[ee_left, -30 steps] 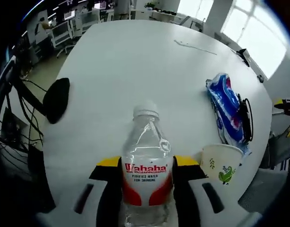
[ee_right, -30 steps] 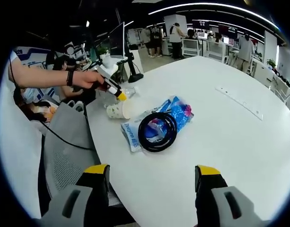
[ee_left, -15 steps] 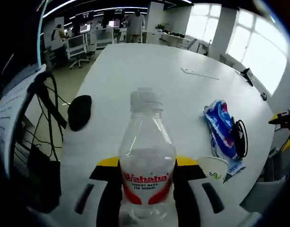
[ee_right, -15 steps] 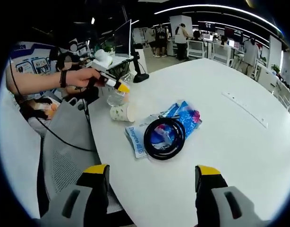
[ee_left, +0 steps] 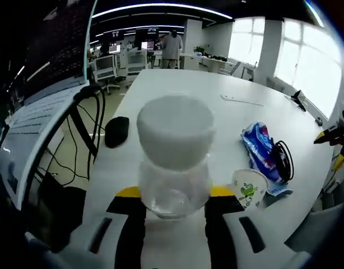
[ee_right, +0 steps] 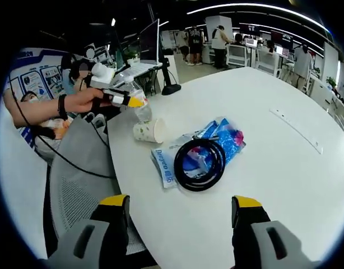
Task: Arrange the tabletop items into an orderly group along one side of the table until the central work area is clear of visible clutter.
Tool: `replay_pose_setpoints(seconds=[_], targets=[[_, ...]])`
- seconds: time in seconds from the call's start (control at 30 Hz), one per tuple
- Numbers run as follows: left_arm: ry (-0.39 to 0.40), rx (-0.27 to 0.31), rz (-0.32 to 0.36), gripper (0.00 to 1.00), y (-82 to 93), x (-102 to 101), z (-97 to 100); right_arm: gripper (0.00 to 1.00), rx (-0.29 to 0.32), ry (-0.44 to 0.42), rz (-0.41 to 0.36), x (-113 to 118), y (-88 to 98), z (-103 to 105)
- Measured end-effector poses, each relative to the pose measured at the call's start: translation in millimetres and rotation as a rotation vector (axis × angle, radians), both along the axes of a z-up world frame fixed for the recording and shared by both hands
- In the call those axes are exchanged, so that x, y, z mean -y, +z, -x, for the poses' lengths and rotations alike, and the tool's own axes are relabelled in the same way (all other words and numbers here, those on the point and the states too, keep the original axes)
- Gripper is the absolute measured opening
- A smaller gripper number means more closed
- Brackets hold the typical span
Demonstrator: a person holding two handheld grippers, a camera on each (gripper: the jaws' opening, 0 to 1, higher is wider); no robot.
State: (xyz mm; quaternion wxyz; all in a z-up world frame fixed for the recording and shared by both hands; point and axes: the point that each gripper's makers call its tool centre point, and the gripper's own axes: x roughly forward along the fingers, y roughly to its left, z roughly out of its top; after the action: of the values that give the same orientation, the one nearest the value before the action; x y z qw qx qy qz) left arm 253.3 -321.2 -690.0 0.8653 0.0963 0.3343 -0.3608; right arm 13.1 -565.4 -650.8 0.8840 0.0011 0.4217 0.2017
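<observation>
Left gripper (ee_left: 173, 202) has its jaws clamped on the clear bottle (ee_left: 173, 159), tipped so its white cap fills the lens, held above the table (ee_left: 177, 89) edge. Right gripper (ee_right: 180, 216) jaws gape wide, nothing between them. Past it: black cable coil (ee_right: 199, 164) on the blue packet (ee_right: 217, 140), paper cup (ee_right: 147, 130) on its side. Left gripper view adds a black mouse (ee_left: 117, 130).

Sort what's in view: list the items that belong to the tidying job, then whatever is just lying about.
Job:
clear plastic water bottle, in the left gripper
white paper cup with green print
blue snack packet
coiled black cable

Lying about:
black mouse
grey mesh chair
</observation>
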Motion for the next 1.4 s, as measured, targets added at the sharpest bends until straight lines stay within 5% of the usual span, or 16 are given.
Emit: replay_pose_setpoints(seconds=[0.3, 1.4], targets=[[-0.003, 0.051, 0.003, 0.40, -1.0, 1.7, -3.1, 0.76, -0.010, 0.006, -0.002, 5.4, -4.6, 1.3], [-0.007, 0.032, 0.068, 0.41, -8.9, 25.2, -10.1, 0.77, 0.004, -0.058, 0.003, 13.8, 3.1, 3.9]])
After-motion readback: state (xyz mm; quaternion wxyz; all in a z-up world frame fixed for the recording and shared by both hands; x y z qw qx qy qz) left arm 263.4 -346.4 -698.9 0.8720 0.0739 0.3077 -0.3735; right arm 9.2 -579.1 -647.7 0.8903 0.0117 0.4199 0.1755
